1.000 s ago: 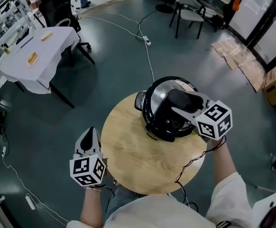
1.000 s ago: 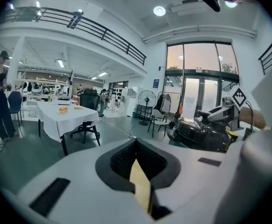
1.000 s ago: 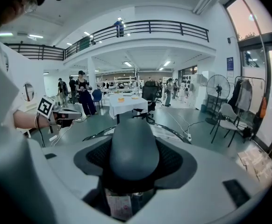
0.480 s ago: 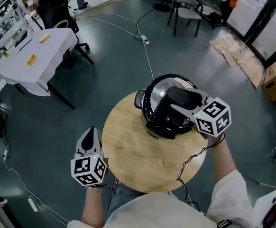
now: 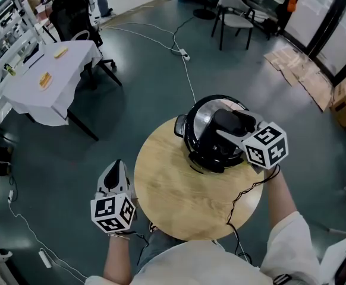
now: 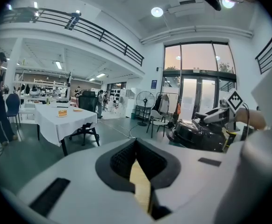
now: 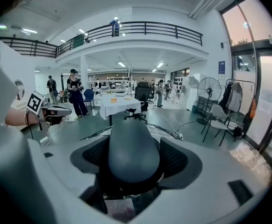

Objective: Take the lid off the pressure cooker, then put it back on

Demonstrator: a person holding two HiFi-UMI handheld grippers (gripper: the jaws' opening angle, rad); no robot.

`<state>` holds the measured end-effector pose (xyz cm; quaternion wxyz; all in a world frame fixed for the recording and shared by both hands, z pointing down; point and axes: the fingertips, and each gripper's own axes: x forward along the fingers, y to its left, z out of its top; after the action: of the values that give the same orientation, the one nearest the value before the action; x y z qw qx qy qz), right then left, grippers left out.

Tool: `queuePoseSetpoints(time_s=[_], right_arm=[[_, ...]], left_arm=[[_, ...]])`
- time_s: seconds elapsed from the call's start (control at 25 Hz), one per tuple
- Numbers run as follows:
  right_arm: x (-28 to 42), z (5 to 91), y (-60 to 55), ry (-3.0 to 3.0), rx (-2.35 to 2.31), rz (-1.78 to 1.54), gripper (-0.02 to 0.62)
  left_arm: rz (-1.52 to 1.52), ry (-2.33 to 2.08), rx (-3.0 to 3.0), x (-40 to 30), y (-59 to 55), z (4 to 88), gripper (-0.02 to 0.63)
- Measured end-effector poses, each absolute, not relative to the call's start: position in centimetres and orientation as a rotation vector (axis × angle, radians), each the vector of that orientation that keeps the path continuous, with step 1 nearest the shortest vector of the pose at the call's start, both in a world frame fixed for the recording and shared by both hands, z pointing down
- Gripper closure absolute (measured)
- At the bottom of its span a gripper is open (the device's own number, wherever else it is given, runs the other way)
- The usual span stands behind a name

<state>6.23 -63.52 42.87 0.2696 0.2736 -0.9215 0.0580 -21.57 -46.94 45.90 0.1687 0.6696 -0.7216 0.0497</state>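
Observation:
A black pressure cooker (image 5: 198,122) with a shiny lid stands at the far right of a round wooden table (image 5: 179,200). My right gripper (image 5: 231,127) reaches over it from the right. Its jaws are opening, and the lid's dark rounded handle (image 7: 131,148) lies between the pads, which look just off its sides. My left gripper (image 5: 115,167) hovers off the table's left edge, shut and holding nothing. In the left gripper view the cooker (image 6: 196,134) shows at the right, with the right gripper (image 6: 211,115) on top of it.
A black cable (image 5: 244,198) trails from the right gripper over the table's right edge. On the floor beyond are a white-clothed table (image 5: 48,70), an office chair (image 5: 72,10), a grey chair (image 5: 235,10), a long white cord (image 5: 185,64) and flattened cardboard (image 5: 304,70).
Both grippers stay where they were, the right one still over the lid handle. Only the head view has shifted a little.

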Motion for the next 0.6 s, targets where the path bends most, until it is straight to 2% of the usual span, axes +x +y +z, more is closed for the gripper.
queuePoseSetpoints(time_s=[0.32, 0.6], right_arm=[[6.5, 41.1, -63.3, -2.477, 0.828, 0.104, 0.195], [6.9, 38.0, -61.5, -2.49, 0.914, 0.075, 0.186]], left_arm=[[0.135, -2.047, 1.93, -22.2, -46.4, 45.0, 0.612], [0.118, -2.024, 1.992, -22.3, -46.4, 43.6, 0.612]])
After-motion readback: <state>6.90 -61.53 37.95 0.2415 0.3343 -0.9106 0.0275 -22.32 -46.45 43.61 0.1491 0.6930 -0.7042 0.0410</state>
